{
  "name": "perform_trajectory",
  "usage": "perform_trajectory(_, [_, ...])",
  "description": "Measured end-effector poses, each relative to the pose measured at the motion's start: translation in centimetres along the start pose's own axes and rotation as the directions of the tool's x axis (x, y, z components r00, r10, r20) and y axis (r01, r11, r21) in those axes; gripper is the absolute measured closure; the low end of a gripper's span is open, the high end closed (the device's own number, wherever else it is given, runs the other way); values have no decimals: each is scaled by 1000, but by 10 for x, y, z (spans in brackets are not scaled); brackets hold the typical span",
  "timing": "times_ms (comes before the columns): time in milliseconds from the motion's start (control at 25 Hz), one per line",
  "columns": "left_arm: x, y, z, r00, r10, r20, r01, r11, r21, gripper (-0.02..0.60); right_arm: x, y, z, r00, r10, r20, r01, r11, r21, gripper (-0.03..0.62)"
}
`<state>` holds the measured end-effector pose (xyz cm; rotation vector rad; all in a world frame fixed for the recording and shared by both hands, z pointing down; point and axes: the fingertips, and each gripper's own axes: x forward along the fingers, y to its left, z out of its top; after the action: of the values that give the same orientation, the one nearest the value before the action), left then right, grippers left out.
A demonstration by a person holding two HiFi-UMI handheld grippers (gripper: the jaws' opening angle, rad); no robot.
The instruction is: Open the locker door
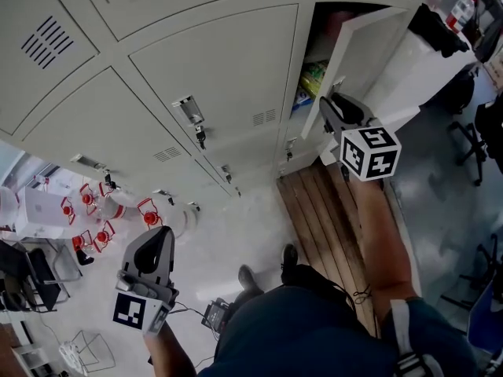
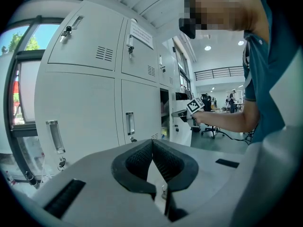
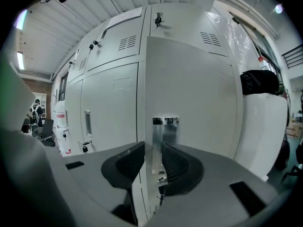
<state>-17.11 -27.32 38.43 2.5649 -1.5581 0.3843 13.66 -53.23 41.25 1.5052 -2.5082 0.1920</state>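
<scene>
The grey locker door (image 1: 369,49) at the right end of the row stands partly open, and coloured packages (image 1: 313,78) show inside. My right gripper (image 1: 335,107) is at the door's free edge, by its chrome handle (image 3: 165,131). In the right gripper view the door (image 3: 189,79) edge and handle plate sit between the jaws, and my right gripper (image 3: 152,148) is shut on them. My left gripper (image 1: 163,236) hangs low at the left, away from the lockers. In its own view my left gripper (image 2: 152,143) is shut on nothing.
Shut locker doors (image 1: 212,69) with handles and padlocks fill the wall to the left. A wooden platform (image 1: 330,210) lies on the floor below the open locker. Red-and-white objects (image 1: 102,210) stand at the left, and chairs (image 1: 471,132) at the right.
</scene>
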Motion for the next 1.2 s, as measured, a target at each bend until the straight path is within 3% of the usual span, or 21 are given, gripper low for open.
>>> perform_trajectory(640, [-9,-19,19,995,-86,42,82,994,76,565,-97,-35,-26,988,-149,-34,150,989,16,471])
perform_trajectory(1200, [-27,-19,21,993,-107,55,102,991,87,565,-155,-86,-43,944,-309,-114,312,950,11,519])
